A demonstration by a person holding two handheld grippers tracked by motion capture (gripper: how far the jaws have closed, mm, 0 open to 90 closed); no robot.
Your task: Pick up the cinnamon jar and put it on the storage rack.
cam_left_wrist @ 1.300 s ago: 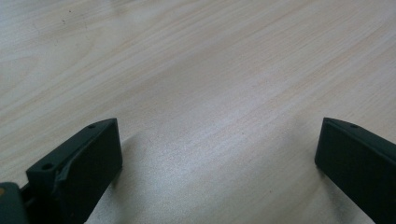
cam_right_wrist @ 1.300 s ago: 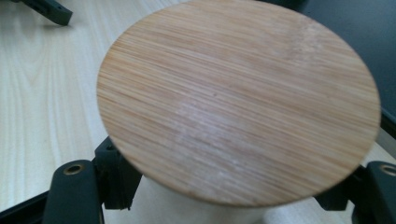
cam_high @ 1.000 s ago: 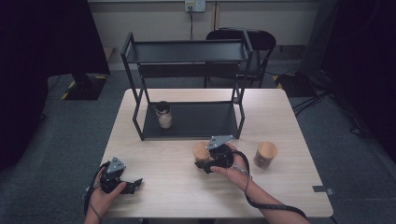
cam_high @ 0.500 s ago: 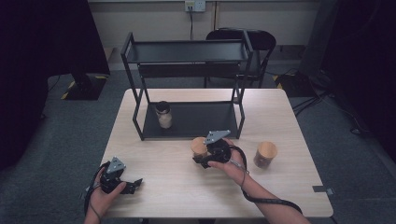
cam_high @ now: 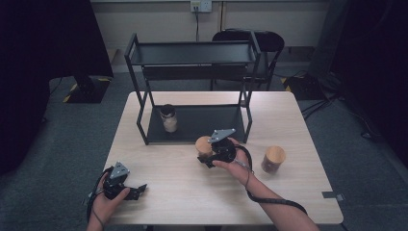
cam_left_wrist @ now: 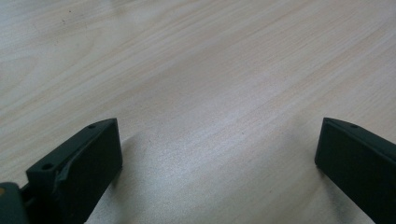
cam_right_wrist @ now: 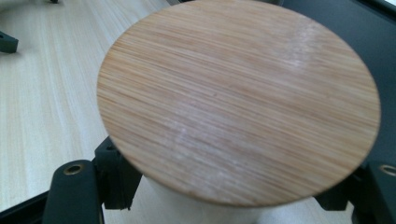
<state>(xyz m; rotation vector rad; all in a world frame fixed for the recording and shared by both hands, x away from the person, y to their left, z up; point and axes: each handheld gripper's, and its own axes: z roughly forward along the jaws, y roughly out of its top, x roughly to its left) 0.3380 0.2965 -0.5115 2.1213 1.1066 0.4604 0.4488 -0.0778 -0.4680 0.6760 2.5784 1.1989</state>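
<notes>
Jar (cam_high: 203, 146) with wooden lid sits pinched between right gripper's (cam_high: 208, 155) jaws.

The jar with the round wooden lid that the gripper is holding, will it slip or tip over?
The jar looks smooth and round, so it could slip; the right gripper clamps its body below the lid. It is probably stiff, perhaps breakable. Set down flat, it should stand, like the jar on the table.

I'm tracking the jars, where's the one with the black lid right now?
In the high view the black-lidded jar stands on the black rack's bottom shelf, at its left end, apart from both grippers.
</notes>
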